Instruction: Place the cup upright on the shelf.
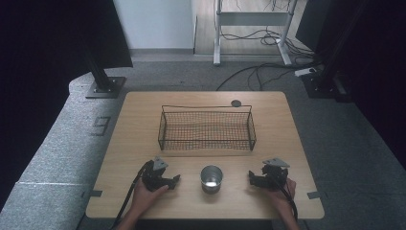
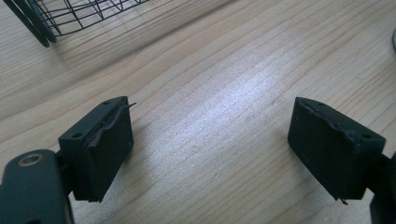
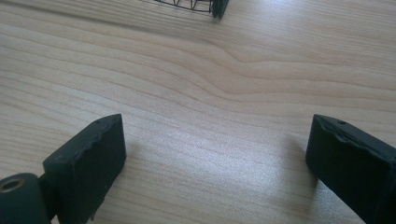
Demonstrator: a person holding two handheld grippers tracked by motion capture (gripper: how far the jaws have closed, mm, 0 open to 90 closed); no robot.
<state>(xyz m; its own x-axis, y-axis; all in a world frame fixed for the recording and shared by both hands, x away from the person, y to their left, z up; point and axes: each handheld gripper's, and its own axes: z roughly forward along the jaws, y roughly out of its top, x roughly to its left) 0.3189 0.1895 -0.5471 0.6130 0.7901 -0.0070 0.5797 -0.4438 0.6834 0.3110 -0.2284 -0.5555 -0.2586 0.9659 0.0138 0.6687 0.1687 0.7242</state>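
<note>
Wooden bench [image 1: 143, 143]. Metal cup [image 1: 211, 178] upright near front edge, between two tongs, touching neither. Left tongs [image 1: 173, 180] rest on bench left of cup, jaws wide apart, nothing between them. Right tongs [image 1: 252, 178] rest right of cup, jaws likewise spread, empty. Black wire basket [image 1: 207, 128] stands mid-bench, behind cup, well apart from it.

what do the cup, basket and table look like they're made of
Cup: likely metal, shiny silver with a bright glinting inside. Basket: thin black wire mesh, matte, see-through to the wood beneath. Table: light wood or wood-look laminate, grain lines clear in the gripper views; which, I cannot tell.
</note>
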